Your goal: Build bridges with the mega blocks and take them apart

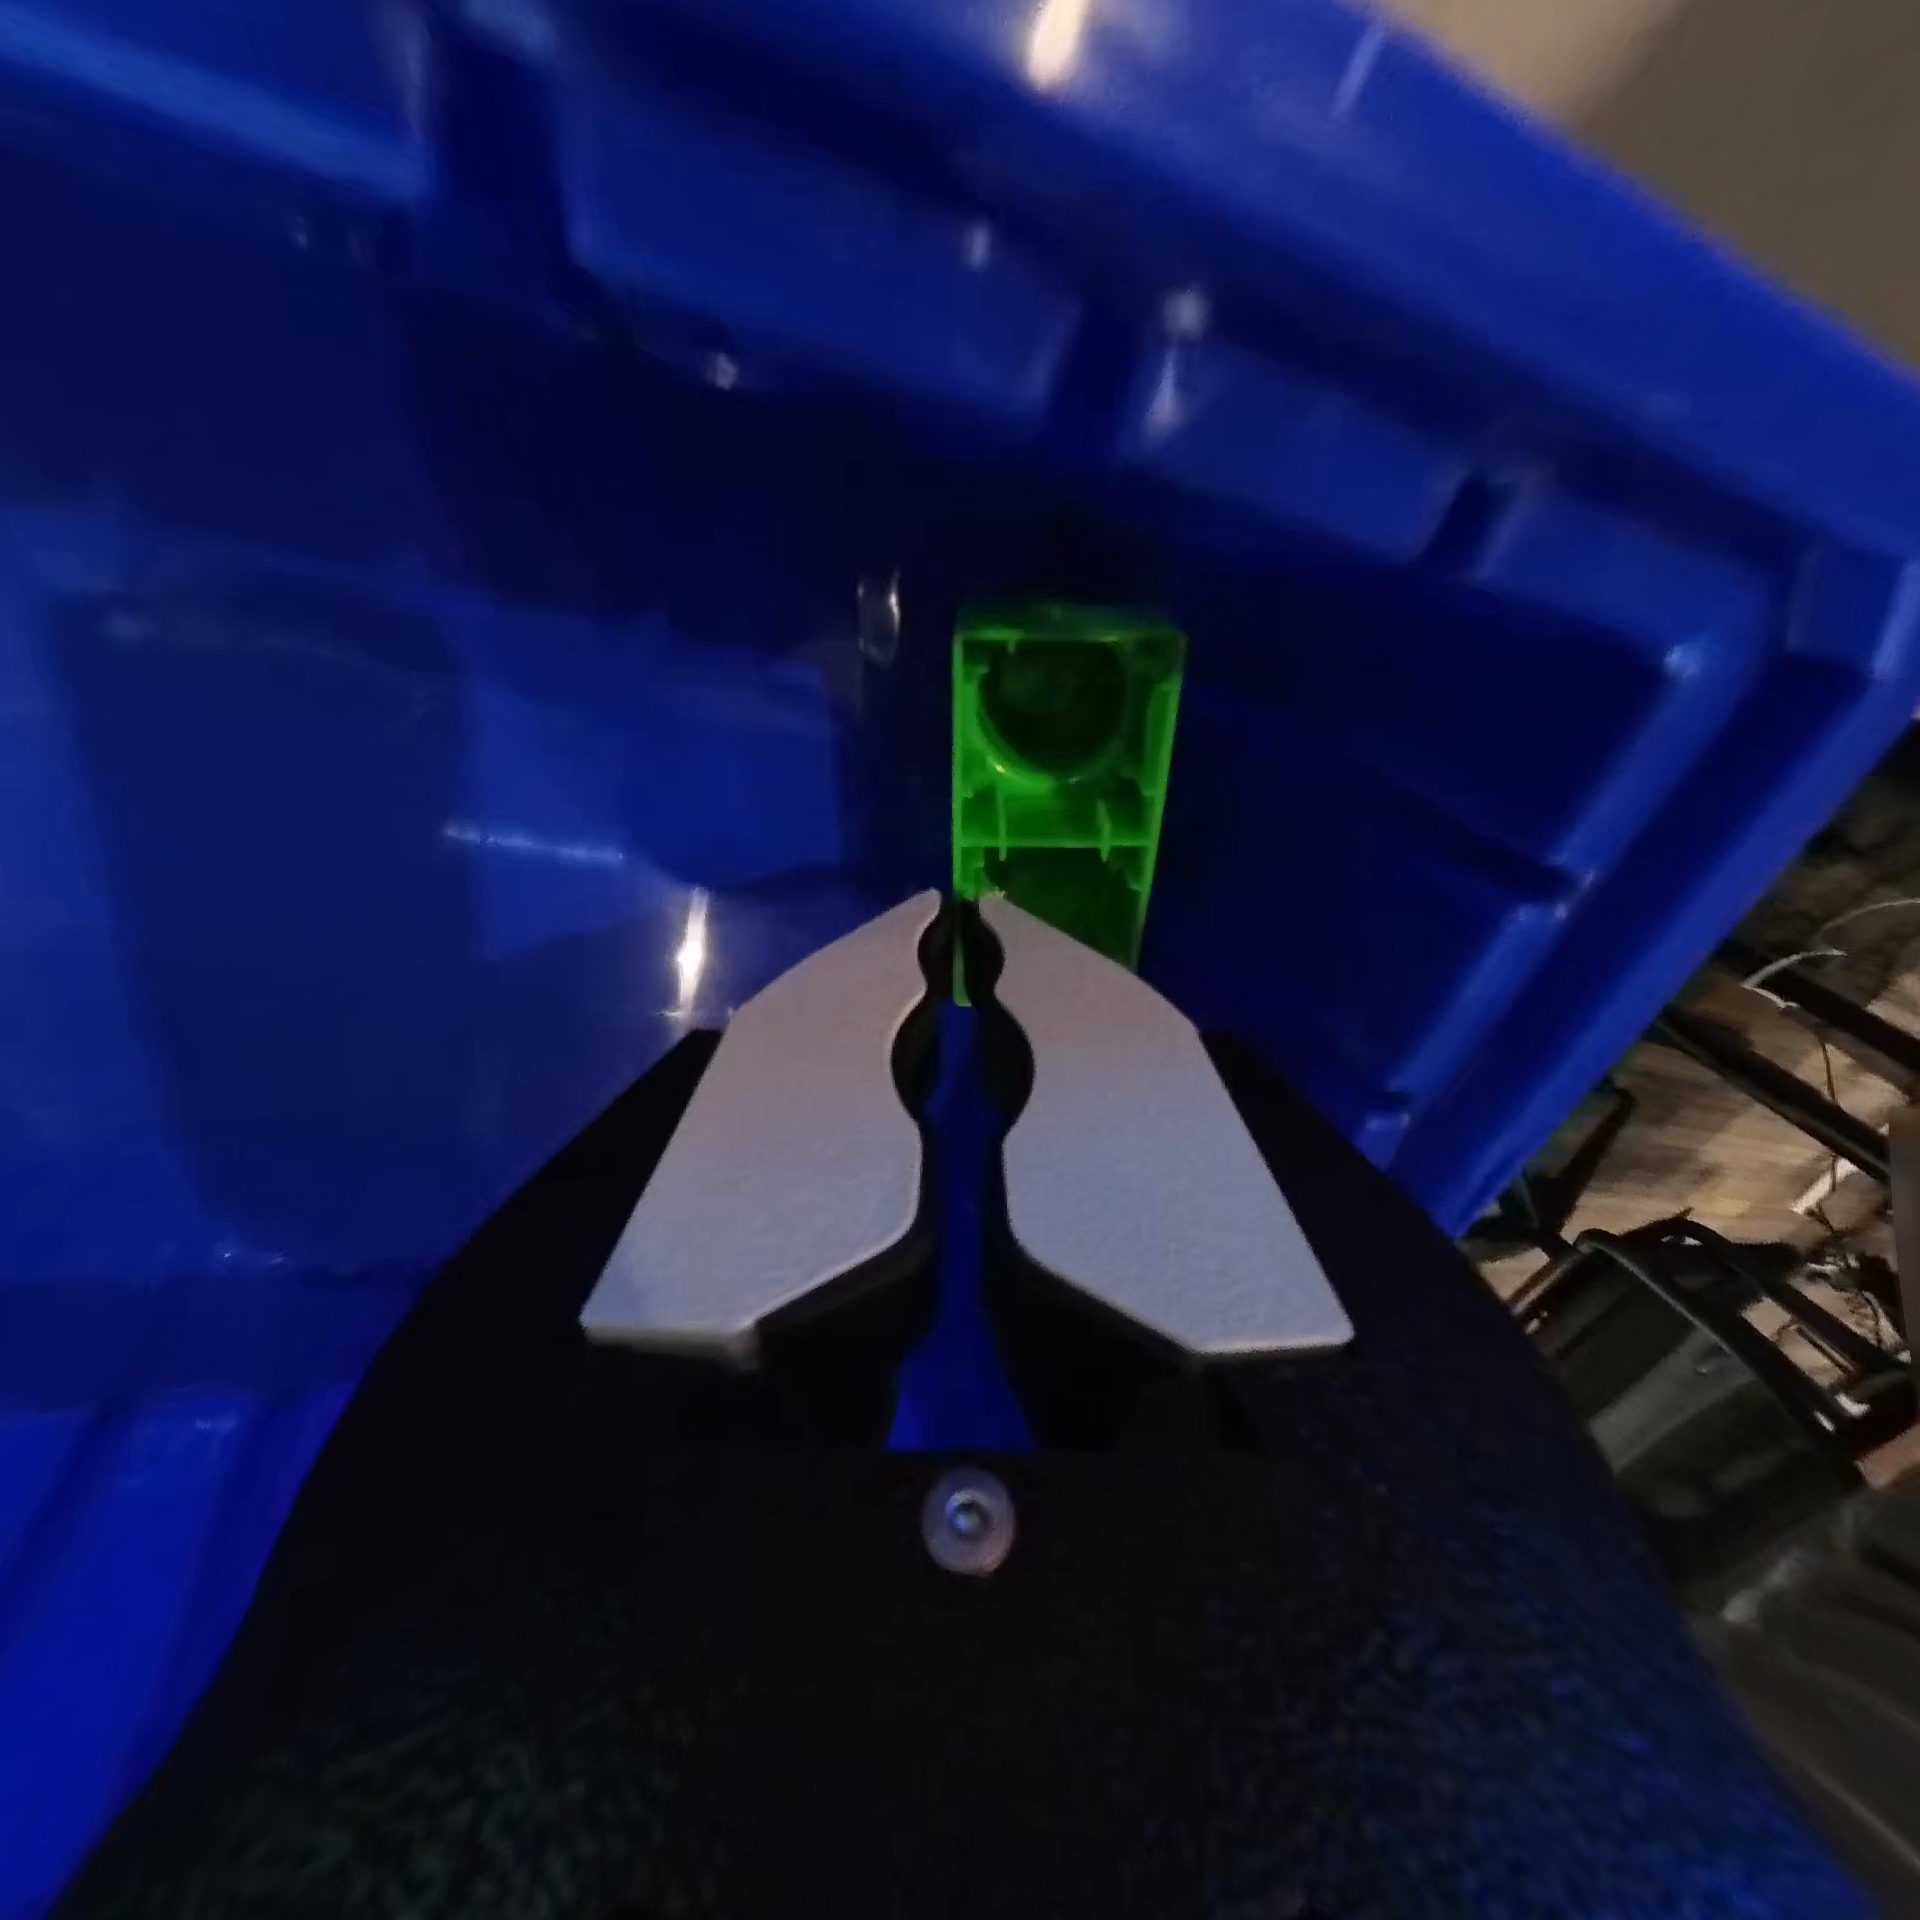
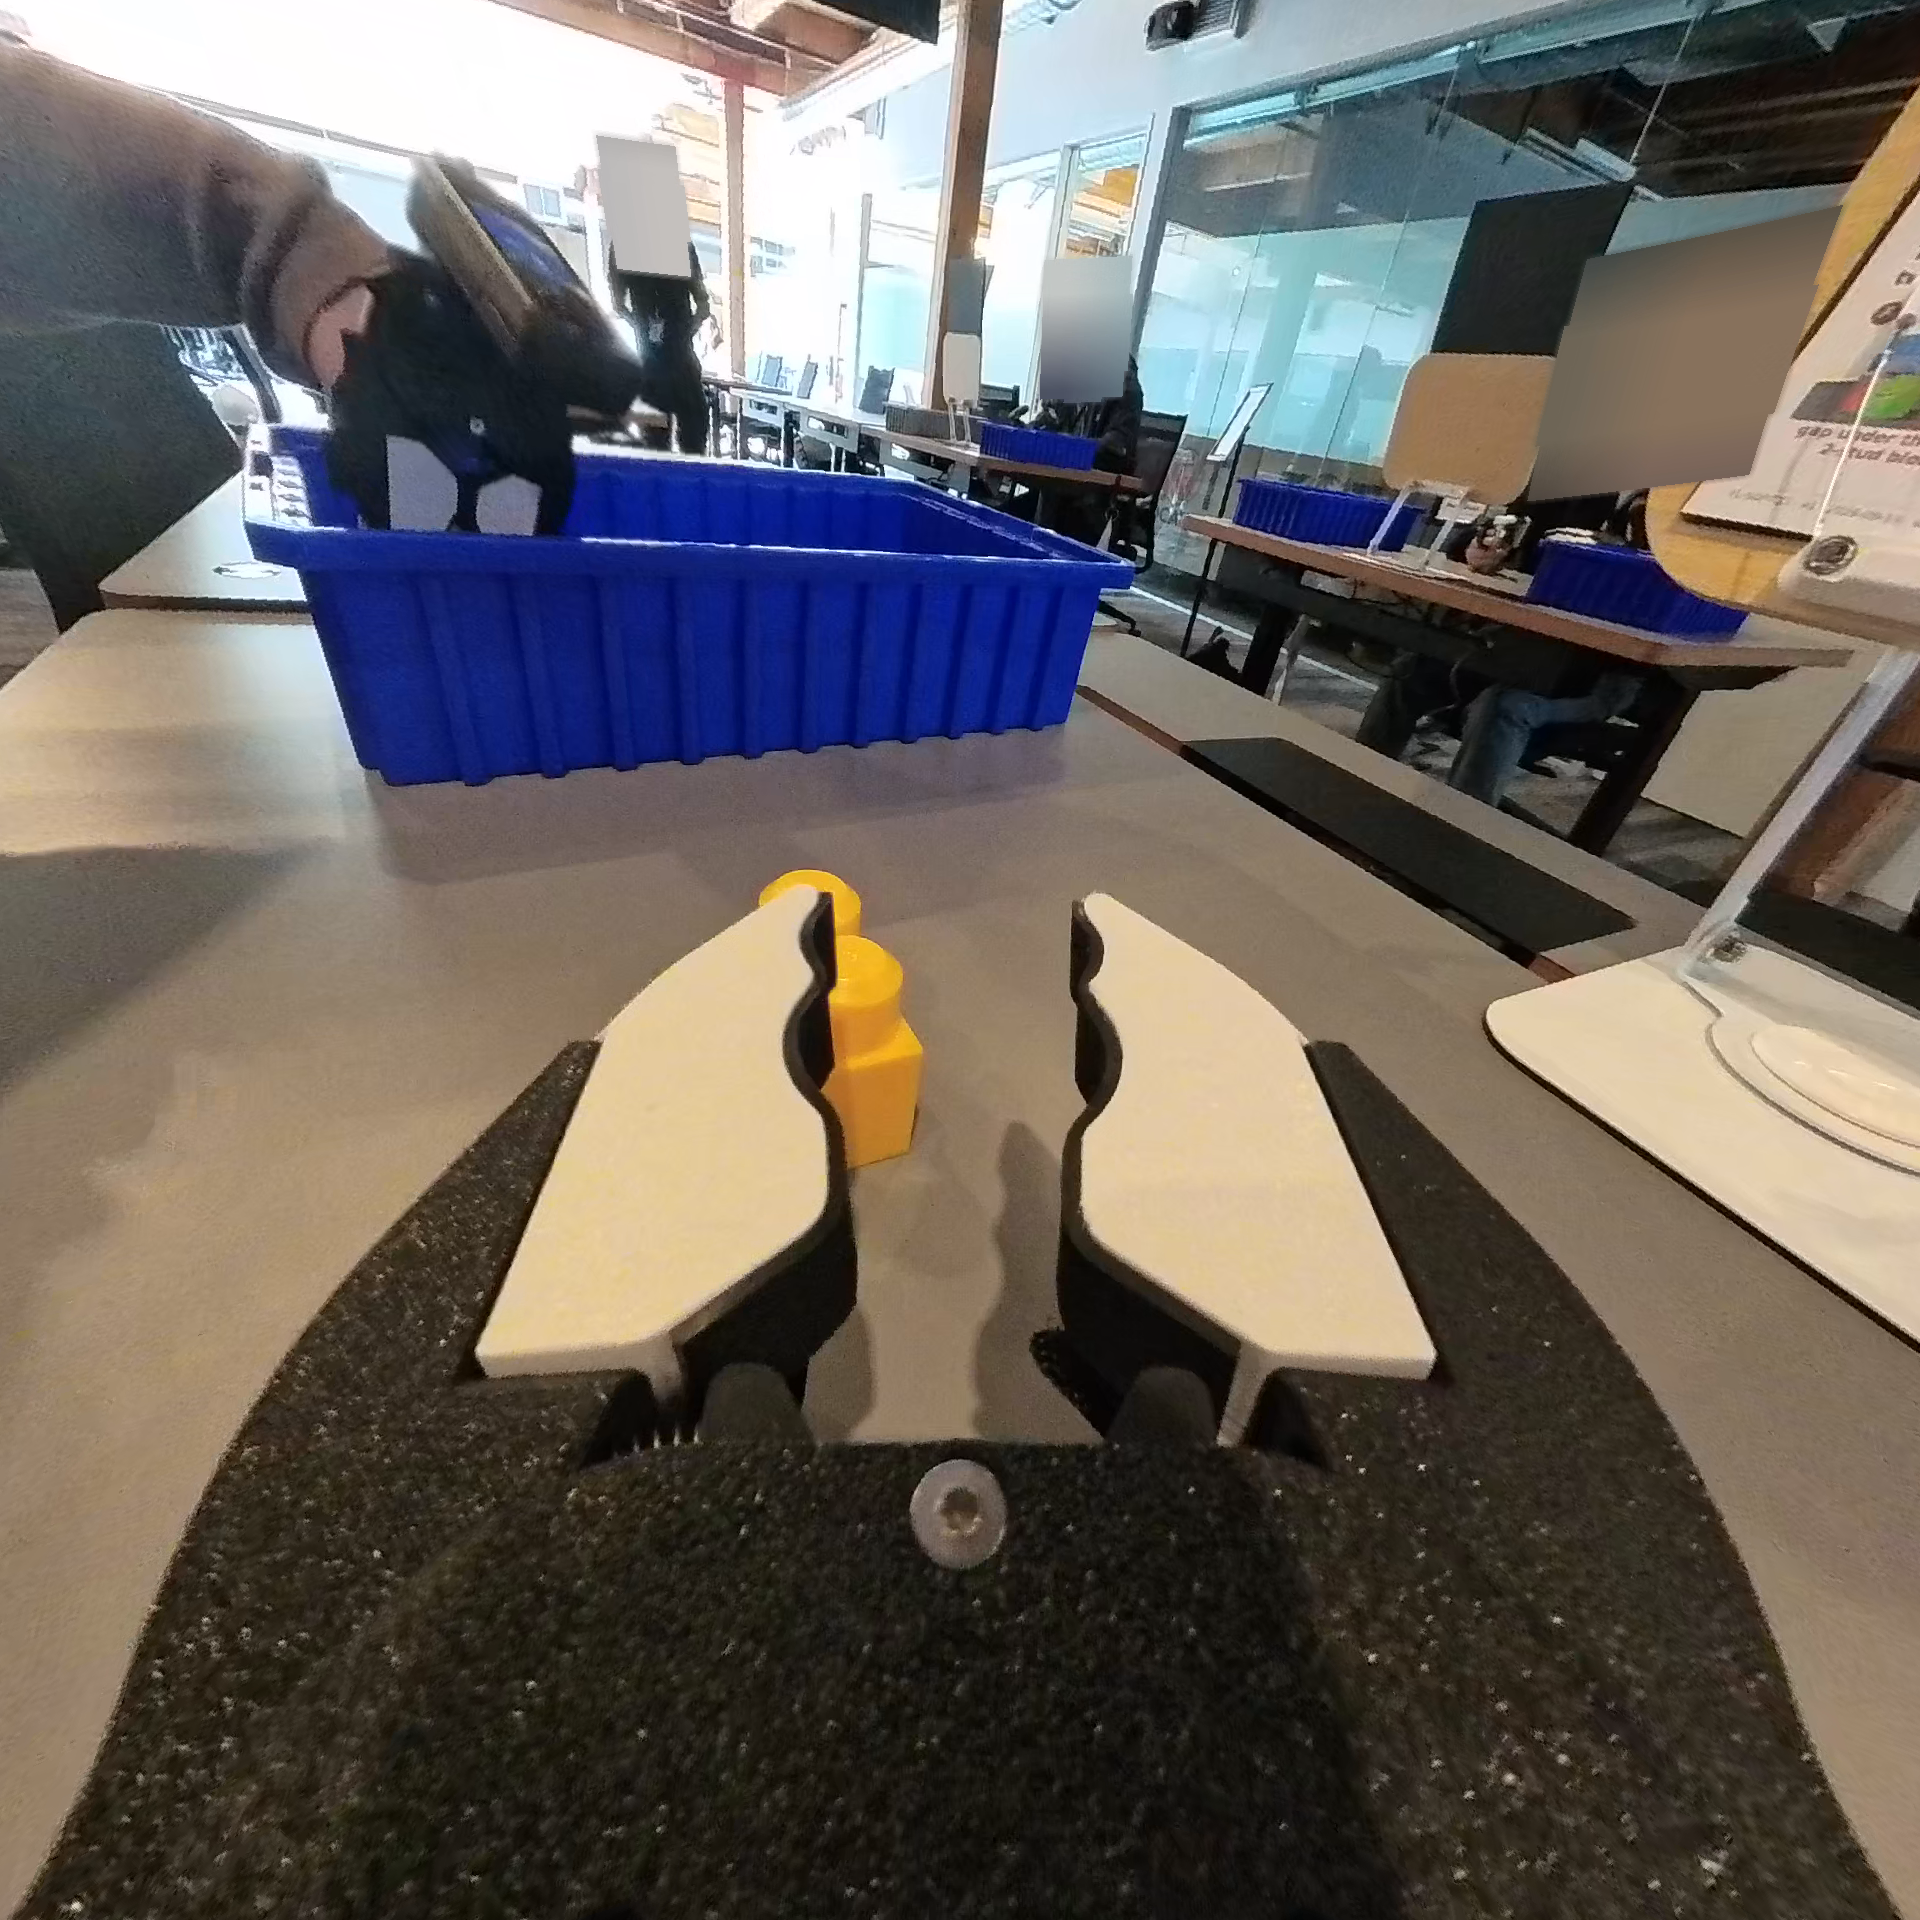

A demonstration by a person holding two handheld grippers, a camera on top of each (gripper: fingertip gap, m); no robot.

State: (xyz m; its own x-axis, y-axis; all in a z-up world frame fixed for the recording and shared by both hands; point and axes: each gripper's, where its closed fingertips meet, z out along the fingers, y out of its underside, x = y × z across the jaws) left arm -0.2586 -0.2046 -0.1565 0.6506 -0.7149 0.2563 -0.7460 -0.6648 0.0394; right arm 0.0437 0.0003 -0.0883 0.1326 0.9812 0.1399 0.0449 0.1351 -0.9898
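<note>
Inside the blue bin, a translucent green block, hollow underside showing, is pinched by one thin wall in the left gripper. Nearer, on the grey table, a yellow two-stud block is touched by the left finger of the wide-spread right gripper.

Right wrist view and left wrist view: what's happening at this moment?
The left gripper is down inside the blue bin, shut on the wall of a green block. The right gripper sits open, low over the grey table, with a yellow block standing beside its left finger, not gripped.
</note>
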